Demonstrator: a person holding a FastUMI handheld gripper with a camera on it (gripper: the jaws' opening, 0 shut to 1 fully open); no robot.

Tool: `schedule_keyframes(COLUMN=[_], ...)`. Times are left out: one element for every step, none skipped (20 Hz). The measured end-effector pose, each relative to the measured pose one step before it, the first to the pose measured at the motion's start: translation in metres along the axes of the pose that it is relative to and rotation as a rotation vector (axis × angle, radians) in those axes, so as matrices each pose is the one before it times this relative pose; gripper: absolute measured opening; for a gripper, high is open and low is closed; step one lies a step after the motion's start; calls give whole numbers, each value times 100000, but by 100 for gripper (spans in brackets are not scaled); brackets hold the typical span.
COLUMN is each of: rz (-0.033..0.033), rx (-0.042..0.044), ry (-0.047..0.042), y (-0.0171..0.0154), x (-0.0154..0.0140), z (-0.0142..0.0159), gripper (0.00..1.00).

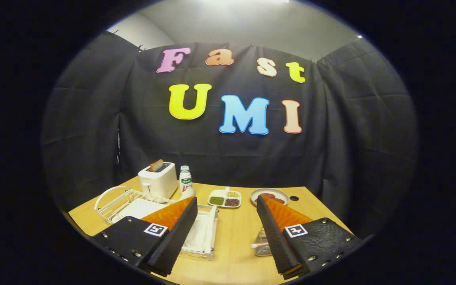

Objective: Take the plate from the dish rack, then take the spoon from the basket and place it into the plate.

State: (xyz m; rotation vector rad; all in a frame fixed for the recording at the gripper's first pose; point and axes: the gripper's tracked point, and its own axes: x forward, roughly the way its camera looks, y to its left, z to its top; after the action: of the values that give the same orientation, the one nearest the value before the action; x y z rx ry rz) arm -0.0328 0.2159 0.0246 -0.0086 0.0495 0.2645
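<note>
You are over a light wooden table (236,237) whose far edge meets the black cloth wall. On its far left corner stands a white toaster (157,181) with a slice in its slot, and just beside it a white bottle (185,179) with a green label. In front of the toaster sits the white wire dish rack (119,200), with a clear drip tray (206,233) reaching out under your left finger. Toward the middle back lies a small divided tray (225,198) of green, dark and pale grains, and next to it a small plate (269,195) with reddish pieces. A dark round hole (294,198) shows in the tabletop beside that plate. Half hidden by your right finger is a clear basket (263,246) with a pale handle sticking out. The gripper (228,231) hangs above the table, its fingers spread wide on nothing.
</note>
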Motion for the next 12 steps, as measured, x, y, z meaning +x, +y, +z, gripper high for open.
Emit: schedule_keyframes(rz=[201,-431,-495,-501,-913,-887,-2040,-854,-1054,-1580,-707,-1604], rx=[-163,-292,-234,-165,-205,-392,-1129,-1564,-1762,-2066,-1683,-1636], ry=[905,1059,1202,1125,1169,1207,1530,1782,1925,1657,1701,1702], y=[1071,900,997,923,803,683,442,502,759,293,596,207], x=[582,575,614,634,718,735,628,675,838,628,679,452], z=[-198,-40,-219,-79,-280,-146,-458,-337,-471,-309,-428,-263], gripper=[92,92,92,92,92,92,92,85,83,79,75,72])
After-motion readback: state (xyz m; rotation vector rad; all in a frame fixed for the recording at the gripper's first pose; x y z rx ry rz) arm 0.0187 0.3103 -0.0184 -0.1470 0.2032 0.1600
